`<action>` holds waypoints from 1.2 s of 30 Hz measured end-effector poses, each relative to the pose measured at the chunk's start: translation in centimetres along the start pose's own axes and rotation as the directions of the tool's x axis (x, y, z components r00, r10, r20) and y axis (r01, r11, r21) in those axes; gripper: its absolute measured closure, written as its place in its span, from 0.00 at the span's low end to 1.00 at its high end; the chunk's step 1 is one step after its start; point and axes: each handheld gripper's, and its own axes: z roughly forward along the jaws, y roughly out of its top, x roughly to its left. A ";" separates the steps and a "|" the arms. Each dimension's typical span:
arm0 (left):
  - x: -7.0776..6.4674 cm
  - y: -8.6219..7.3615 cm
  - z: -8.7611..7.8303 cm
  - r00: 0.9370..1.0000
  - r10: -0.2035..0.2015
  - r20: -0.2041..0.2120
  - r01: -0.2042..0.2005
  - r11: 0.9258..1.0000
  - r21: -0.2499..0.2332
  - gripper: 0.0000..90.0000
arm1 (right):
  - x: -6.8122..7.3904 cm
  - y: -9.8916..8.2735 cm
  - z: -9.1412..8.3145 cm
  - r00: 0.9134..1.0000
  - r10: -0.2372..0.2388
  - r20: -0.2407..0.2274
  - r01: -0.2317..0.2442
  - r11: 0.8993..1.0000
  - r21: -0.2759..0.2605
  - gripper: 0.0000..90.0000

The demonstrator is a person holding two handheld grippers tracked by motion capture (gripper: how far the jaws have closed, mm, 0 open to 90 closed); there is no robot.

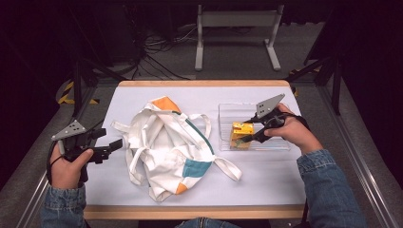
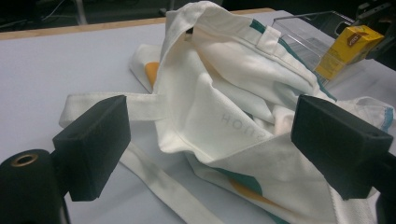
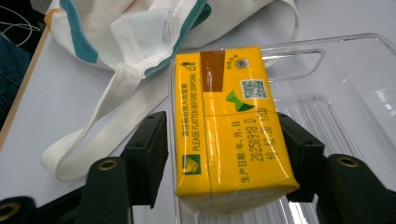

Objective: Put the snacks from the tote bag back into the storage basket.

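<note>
The yellow carton (image 3: pixel 229 126) is lying in the clear plastic tray (image 1: pixel 280 145) on the right side of the table (image 1: pixel 266 175), near the tray's left end, and the right gripper (image 1: pixel 247 130) is sitting around it with one of its fingers (image 3: pixel 148 154) on each side. In the right gripper view a narrow gap is showing between the left finger and the carton's side, while the right finger is lying close against it, so the fingers are looking released rather than clamped. The step in hand seems to be the pick-up of the carton from the tray. The next move is calling for the fingers to close squarely on the carton's two long sides before any lift. The white tote bag (image 1: pixel 166 147) is lying crumpled at the table's middle, and the left gripper (image 1: pixel 116 145) is hovering just beside its left edge, fingers (image 2: pixel 95 144) wide apart and empty, probably waiting to open the bag's mouth.
</note>
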 end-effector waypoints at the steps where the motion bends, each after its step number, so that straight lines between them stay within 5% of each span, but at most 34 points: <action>1: 0.0 0.0 0.0 1.000 -0.005 0.001 0.005 1.000 0.001 0.14 | 0.0 0.0 0.0 1.000 0.002 0.003 -0.002 1.000 -0.002 0.43; 12: 0.2 -0.1 0.0 1.000 -0.003 -0.004 0.003 1.000 0.002 0.14 | 0.7 1.1 -2.1 0.995 0.038 0.092 -0.030 0.996 -0.086 0.28; 22: 0.2 -0.3 -0.1 1.000 0.006 -0.003 -0.006 1.000 0.013 0.13 | 2.7 1.9 -4.8 0.973 0.107 0.204 -0.071 0.981 -0.179 0.23; 28: 0.2 -0.1 0.1 1.000 0.017 0.006 -0.017 1.000 0.011 0.13 | 4.0 1.5 -6.1 0.949 0.165 0.269 -0.110 0.972 -0.207 0.23; 31: 0.3 -0.2 0.2 1.000 0.027 0.014 -0.027 1.000 0.012 0.13 | 5.1 0.7 -7.3 0.923 0.222 0.314 -0.148 0.959 -0.242 0.23; 36: 0.2 -0.3 0.1 0.999 0.030 0.028 -0.030 1.000 0.005 0.13 | 6.6 -0.4 -8.4 0.900 0.268 0.343 -0.171 0.943 -0.286 0.25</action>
